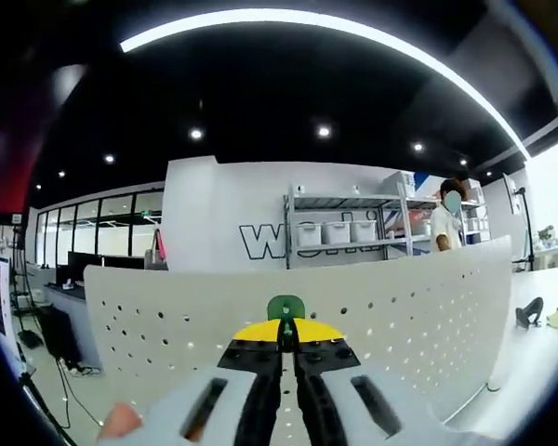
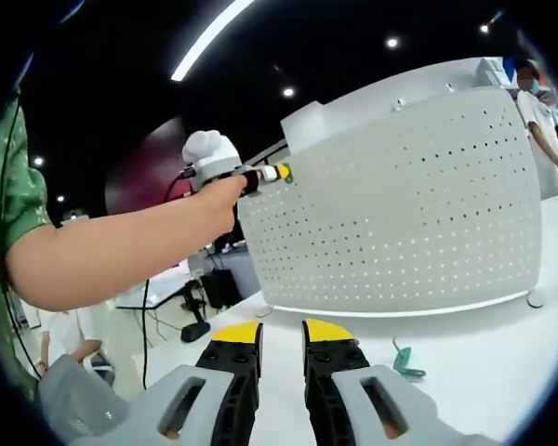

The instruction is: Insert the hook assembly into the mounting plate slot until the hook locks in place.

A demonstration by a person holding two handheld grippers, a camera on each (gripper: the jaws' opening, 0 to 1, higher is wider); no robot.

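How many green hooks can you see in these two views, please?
2. One green hook is pinched at the left gripper tips, against the white pegboard. A second hook lies on the white table before the pegboard. Others may be hidden.

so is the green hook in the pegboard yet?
Cannot tell. Left hand-held gripper holds the green hook at the pegboard; seating hidden.

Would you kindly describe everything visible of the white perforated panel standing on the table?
The white perforated panel is a broad sheet, seemingly metal or plastic, dotted with rows of small holes. It stands upright on the white table. In the right gripper view the left tool meets its upper edge; in the left gripper view a small green hook sits at that tool's tips against it.
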